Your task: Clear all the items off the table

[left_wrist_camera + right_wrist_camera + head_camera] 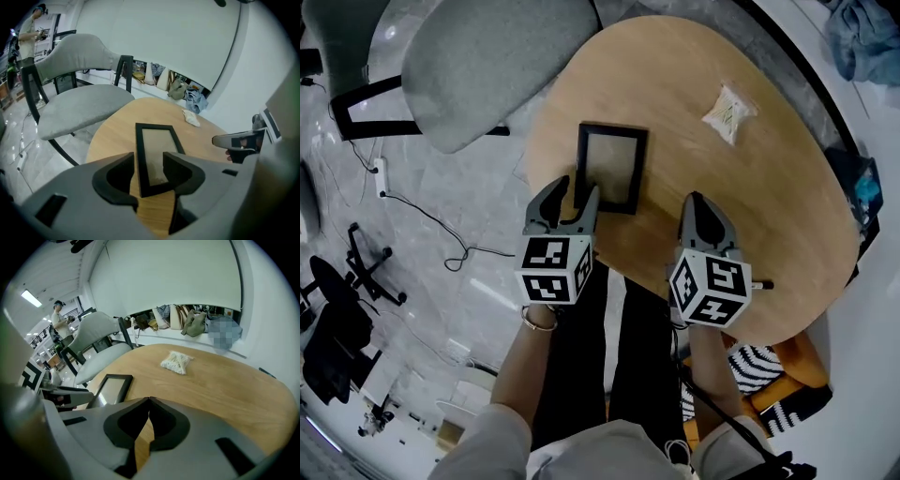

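Picture frame (612, 167) lies flat towards the near left of the bench (769, 216), packet of cotton swabs (729, 113) well apart beyond; left tongs (572, 195) stand apart around its near end, not yet pinching; right tongs (700, 204) are pressed together, empty; best to straddle one black rail squarely before closing.

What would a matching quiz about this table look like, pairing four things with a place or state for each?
Things:
1. picture frame
2. bag of cotton swabs
3. left gripper
4. right gripper

Places or states:
A. shut, nothing in it
B. flat on the table, near the person's edge
C. open
D. on the table's far side

Pairs: 1-B, 2-D, 3-C, 4-A
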`<state>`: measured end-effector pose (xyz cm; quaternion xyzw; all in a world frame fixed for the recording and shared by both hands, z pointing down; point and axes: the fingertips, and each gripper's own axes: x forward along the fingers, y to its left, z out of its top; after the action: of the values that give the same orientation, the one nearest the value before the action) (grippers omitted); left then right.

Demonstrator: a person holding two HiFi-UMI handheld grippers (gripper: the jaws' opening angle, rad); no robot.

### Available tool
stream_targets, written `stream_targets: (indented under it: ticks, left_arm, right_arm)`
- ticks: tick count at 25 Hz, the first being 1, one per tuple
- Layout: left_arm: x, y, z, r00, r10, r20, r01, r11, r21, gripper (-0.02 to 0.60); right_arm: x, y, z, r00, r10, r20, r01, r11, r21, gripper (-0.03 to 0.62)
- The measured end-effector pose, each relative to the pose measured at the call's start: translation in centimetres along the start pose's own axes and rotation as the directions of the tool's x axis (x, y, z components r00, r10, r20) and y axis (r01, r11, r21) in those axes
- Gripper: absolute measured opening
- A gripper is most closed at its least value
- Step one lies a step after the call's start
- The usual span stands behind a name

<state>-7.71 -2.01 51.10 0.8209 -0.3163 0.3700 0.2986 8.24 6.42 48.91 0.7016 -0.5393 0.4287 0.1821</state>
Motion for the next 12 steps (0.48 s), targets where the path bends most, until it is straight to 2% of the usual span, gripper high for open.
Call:
stream_targets:
  ticks: [7, 12]
  left_arm:
    - [0.9, 0.6, -0.3, 0.999, 0.007, -0.04, -0.007, 1.0, 0.017, 0.186]
    - [1.9, 0.7, -0.4, 0.994, -0.021, -0.109, 0.021, 1.0, 0.001, 0.213]
  right_arm:
    - [0.2, -0.1, -0.8, 1.0, -0.006, -0.017, 0.006, 1.0, 0.011, 0.025]
    - [0.4, 0.1, -0.9, 1.0, -0.005, -0.018, 0.005, 1.0, 0.022, 0.025]
